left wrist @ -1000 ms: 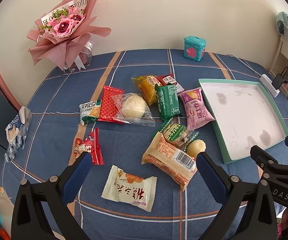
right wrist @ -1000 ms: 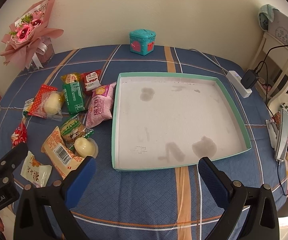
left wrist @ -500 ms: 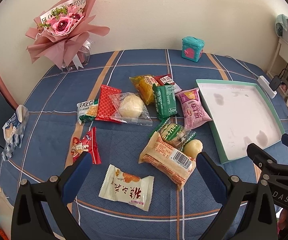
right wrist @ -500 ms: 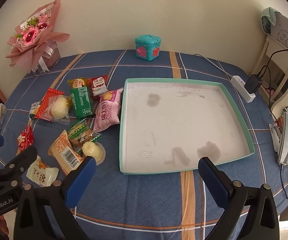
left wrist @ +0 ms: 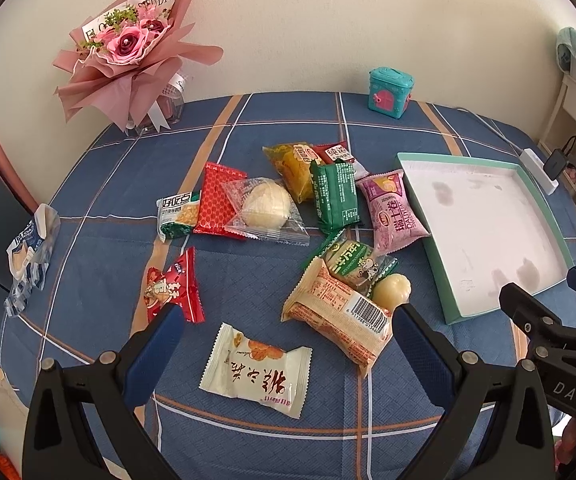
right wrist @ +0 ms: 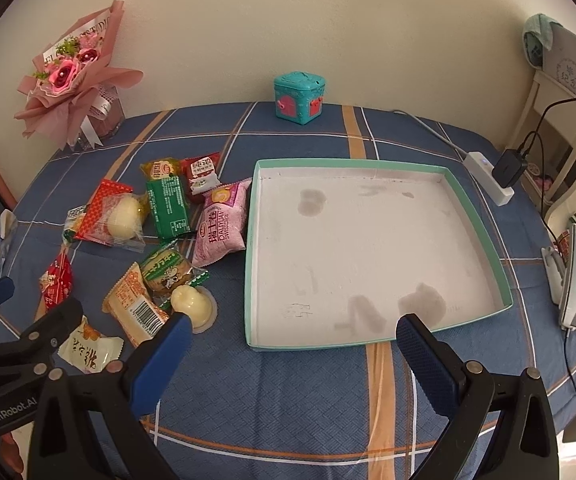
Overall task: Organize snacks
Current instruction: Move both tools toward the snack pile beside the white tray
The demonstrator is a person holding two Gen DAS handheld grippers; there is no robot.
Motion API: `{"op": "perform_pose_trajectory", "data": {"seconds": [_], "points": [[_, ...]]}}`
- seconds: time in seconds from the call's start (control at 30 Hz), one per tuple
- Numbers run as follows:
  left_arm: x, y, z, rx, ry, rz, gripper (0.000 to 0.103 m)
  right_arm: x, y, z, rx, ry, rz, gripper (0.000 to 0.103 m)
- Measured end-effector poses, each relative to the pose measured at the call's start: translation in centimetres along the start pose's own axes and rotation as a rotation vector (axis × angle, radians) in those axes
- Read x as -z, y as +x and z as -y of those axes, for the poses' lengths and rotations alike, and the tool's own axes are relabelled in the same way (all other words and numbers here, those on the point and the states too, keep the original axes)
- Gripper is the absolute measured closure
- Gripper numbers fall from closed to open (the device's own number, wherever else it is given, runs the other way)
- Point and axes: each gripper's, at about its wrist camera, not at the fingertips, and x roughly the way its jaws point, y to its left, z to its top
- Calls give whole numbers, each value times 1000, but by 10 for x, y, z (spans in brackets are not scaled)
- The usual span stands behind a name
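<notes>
Several wrapped snacks lie loose on the blue plaid tablecloth, left of an empty teal-rimmed white tray (right wrist: pixel 478 222), which also shows in the left wrist view (left wrist: pixel 436 280). Among them are a white packet (left wrist: pixel 256 374), an orange barcoded packet (left wrist: pixel 338 318), a pale jelly cup (right wrist: pixel 191 304), a pink bag (right wrist: pixel 220 227), a green packet (left wrist: pixel 336 198) and a red packet (left wrist: pixel 172 286). My left gripper (left wrist: pixel 285 316) is open and empty above the white packet. My right gripper (right wrist: pixel 292 328) is open and empty over the tray's near edge.
A pink bouquet (left wrist: pixel 127 56) stands at the back left. A teal toy box (right wrist: pixel 299 97) stands at the back wall. A power strip with plug (right wrist: pixel 496 178) lies right of the tray. A crumpled wrapper (left wrist: pixel 27 252) sits at the table's left edge.
Both grippers have drifted slightly back and left, so the snacks and tray sit a little farther right in the right wrist view. Both stay open. Nothing on the table moved.
</notes>
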Motion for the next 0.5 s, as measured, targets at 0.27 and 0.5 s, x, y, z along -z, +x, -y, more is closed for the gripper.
{"op": "perform_pose_trajectory", "data": {"seconds": [0.27, 0.5], "points": [[1, 4, -2, -5, -13, -20, 0, 1, 2, 0, 2, 3, -8, 0], [2, 6, -4, -9, -19, -25, 0, 1, 2, 1, -2, 7, -11, 0]]}}
